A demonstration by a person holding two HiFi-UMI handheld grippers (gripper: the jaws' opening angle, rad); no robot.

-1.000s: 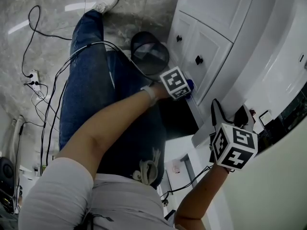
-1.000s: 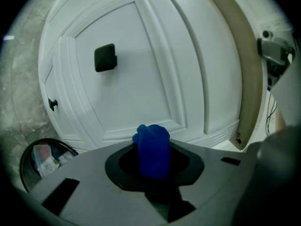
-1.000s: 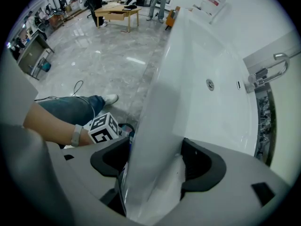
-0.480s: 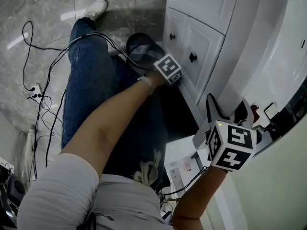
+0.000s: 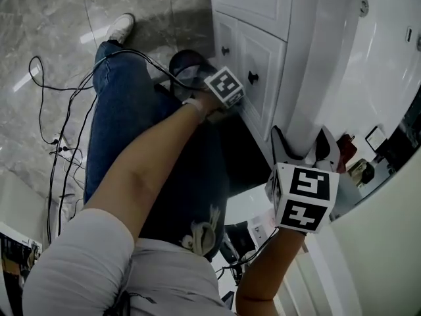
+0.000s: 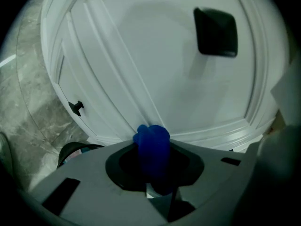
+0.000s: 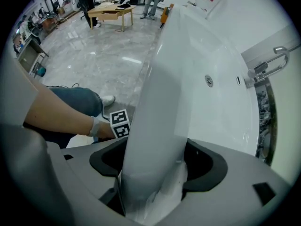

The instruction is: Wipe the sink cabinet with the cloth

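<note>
Left gripper [image 6: 153, 173] jaws were closed on a bunched blue cloth [image 6: 152, 142], which stood just before the lower moulding of a white sink cabinet door [image 6: 155, 65]; contact could not be confirmed. A square dark knob [image 6: 216, 32] sat higher on that door, and a second knob [image 6: 76, 108] on the neighbouring door. Right gripper [image 7: 153, 185] jaws clamped the sink rim [image 7: 157, 107], beside the basin [image 7: 216, 98]. Marble floor [image 5: 52, 25] lay below.

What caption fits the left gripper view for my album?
Left gripper pinching a blue cloth close to the white cabinet door with its black knob.
</note>
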